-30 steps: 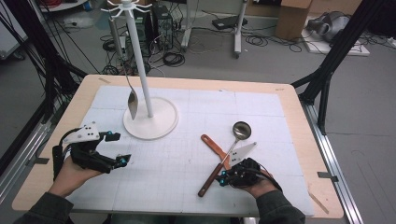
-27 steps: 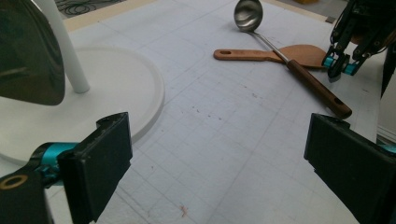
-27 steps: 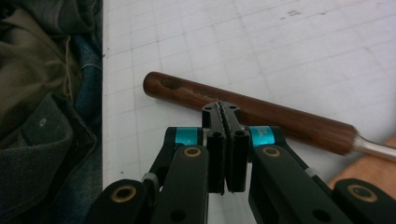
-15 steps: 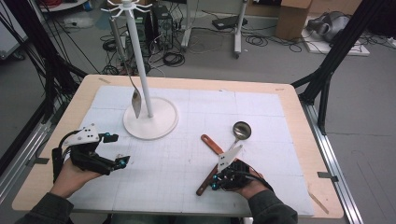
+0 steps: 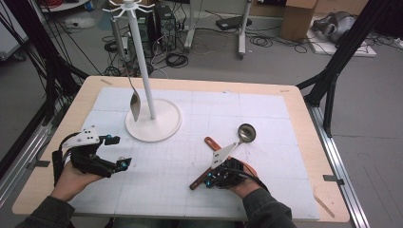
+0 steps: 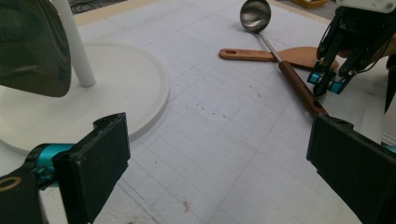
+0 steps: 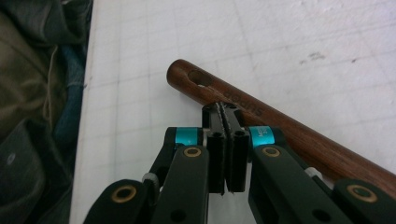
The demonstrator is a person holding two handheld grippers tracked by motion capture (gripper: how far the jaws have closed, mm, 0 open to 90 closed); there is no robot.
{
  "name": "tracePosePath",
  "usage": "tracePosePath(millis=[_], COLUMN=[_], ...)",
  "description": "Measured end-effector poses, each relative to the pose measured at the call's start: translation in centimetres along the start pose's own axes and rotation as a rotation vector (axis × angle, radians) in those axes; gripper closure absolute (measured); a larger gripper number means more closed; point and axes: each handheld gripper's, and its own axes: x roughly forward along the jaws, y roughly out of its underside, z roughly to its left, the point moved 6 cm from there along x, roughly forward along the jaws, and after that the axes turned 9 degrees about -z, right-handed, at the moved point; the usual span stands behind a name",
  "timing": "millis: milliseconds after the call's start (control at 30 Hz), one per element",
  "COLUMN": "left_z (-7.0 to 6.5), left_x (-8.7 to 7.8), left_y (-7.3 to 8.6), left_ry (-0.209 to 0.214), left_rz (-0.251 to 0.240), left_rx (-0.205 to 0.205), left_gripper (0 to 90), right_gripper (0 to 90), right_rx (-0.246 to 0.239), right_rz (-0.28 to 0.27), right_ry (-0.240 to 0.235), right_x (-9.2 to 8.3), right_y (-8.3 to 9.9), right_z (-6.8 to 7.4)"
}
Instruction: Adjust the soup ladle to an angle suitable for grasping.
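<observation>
**Right gripper pinched together at the ladle's handle end**

High view: a white gridded mat (image 5: 266,118) covers the wooden table (image 5: 304,109). A white stand (image 5: 153,118) with a round base sits at the mat's far left, and a metal spoon (image 5: 134,102) hangs beside its pole. Toward the right lie a ladle (image 5: 240,137) with a steel bowl and dark wooden handle, and a wooden spatula (image 5: 213,144) crossing under it. The right gripper (image 5: 212,179) rests over the near end of the ladle's handle. The left gripper (image 5: 119,152) sits at the mat's left edge, well apart from the utensils, jaws spread.

Left gripper view: its two black jaws stand wide, nothing between them. The stand's base (image 6: 116,88) and the hanging spoon's bowl (image 6: 32,46) are at left. Farther off, the ladle (image 6: 280,56) crosses the spatula (image 6: 261,54), with the right gripper (image 6: 327,84) beside the handle.

Right gripper view: the right gripper (image 7: 226,112) has its jaws pressed together with no gap, tips touching the side of the ladle's handle (image 7: 289,135) just past its hanging hole; the handle is not between them.
</observation>
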Motion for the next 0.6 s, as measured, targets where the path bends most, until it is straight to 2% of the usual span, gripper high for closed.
tracePosePath(millis=[233, 600], left_z=[0.2, 0.2], left_x=[0.0, 0.0], left_y=[0.0, 0.0], left_ry=[-0.003, -0.002], left_rz=[-0.006, -0.007], left_rx=[-0.005, -0.002], left_gripper=[6.7, 6.7], right_gripper=[89.8, 89.8], right_rx=[0.009, 0.026], right_rz=[0.014, -0.008], right_ry=[0.027, 0.075], right_x=[1.2, 2.0], right_y=[-0.8, -1.7], right_z=[-0.9, -2.4])
